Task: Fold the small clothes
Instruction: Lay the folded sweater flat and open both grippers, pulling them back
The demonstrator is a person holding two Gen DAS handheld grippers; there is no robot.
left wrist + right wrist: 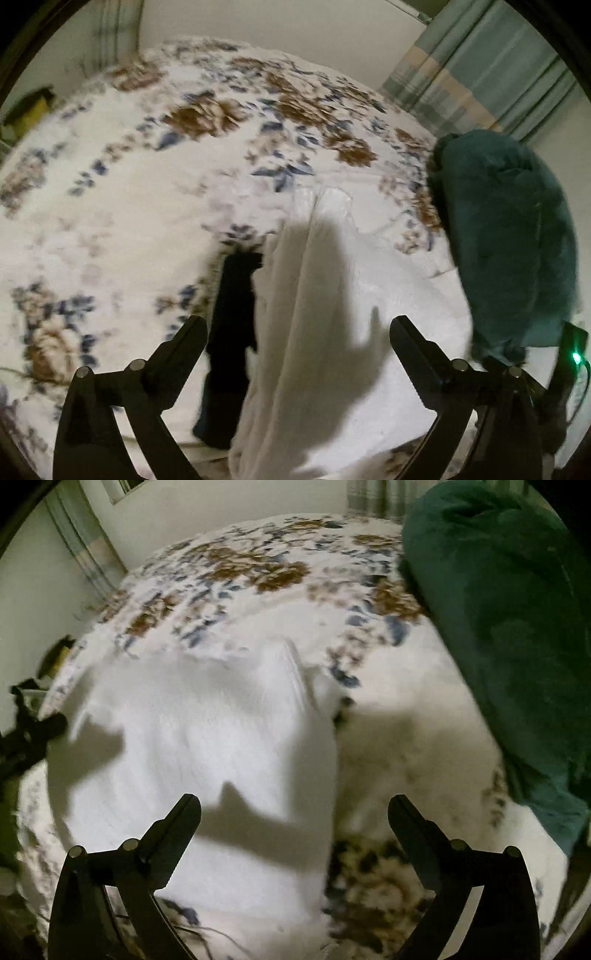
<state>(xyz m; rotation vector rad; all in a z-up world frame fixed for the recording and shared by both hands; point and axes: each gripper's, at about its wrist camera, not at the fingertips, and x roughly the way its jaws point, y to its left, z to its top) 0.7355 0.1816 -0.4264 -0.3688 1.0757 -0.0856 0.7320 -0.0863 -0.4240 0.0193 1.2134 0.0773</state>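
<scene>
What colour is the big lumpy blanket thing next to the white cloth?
Dark teal green. The bundle shows best in the right wrist view, upper right.

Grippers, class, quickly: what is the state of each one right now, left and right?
Left gripper: open, holding nothing, above the white garment.
Right gripper: open, holding nothing, above the same white garment.

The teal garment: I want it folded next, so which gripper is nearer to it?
Right, probably. The teal garment looms large beside the right gripper; from the left gripper it sits off to the right, beyond the white cloth.
</scene>
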